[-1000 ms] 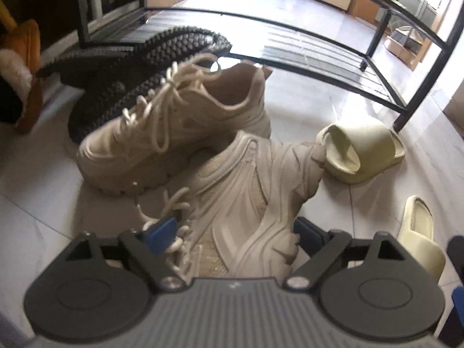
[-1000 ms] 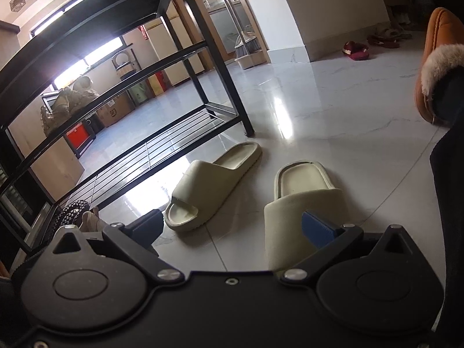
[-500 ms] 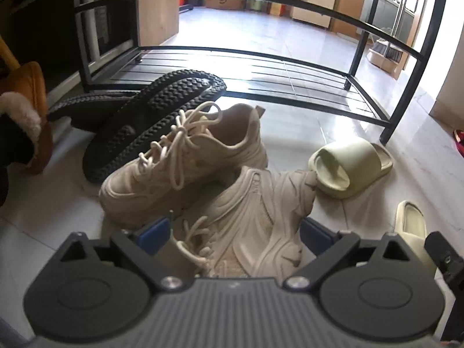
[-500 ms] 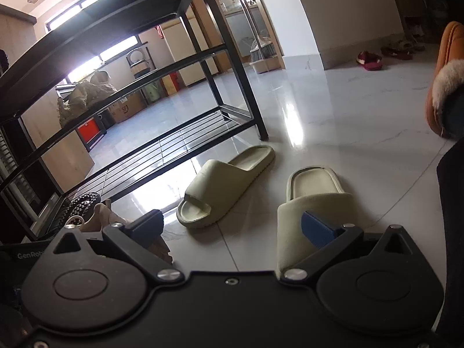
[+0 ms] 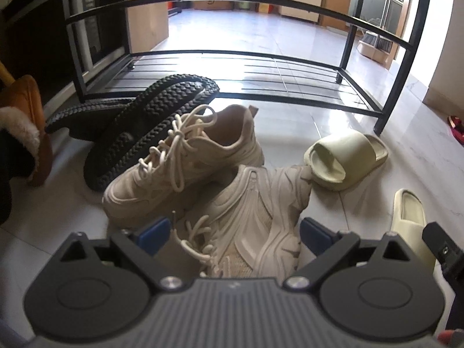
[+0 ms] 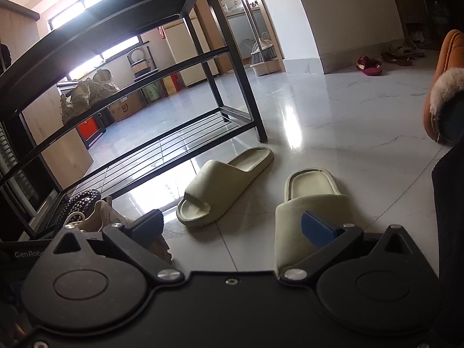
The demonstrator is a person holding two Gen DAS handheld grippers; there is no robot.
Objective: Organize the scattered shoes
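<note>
Left gripper: your left gripper (image 5: 234, 232) pointed down at the floor with its jaws spread wide. A beige sneaker lay between the blue pads, but neither pad pressed on it.
Near sneaker: this beige sneaker (image 5: 255, 226) lay tipped on its side, its laces loose toward you.
Far sneaker: a 2nd beige sneaker (image 5: 185, 165) stood upright just behind the 1st, touching it.
Black shoes: 2 black soles (image 5: 150, 121) lay overturned, treads up, behind the sneakers at the foot of the rack.
Right gripper: your right gripper (image 6: 232, 226) was released, jaws wide, gripping nothing.
Slides: 1 pale green slide (image 6: 226, 185) lay on the tile in front of the rack; its mate (image 6: 310, 203) sat just beside the right pad, not clamped.
Rack: the black metal shoe rack (image 6: 185, 142) had a bare bottom shelf; beige shoes (image 6: 87, 92) rested on its middle shelf.
Floor: glossy white tile (image 6: 348, 116).
</note>
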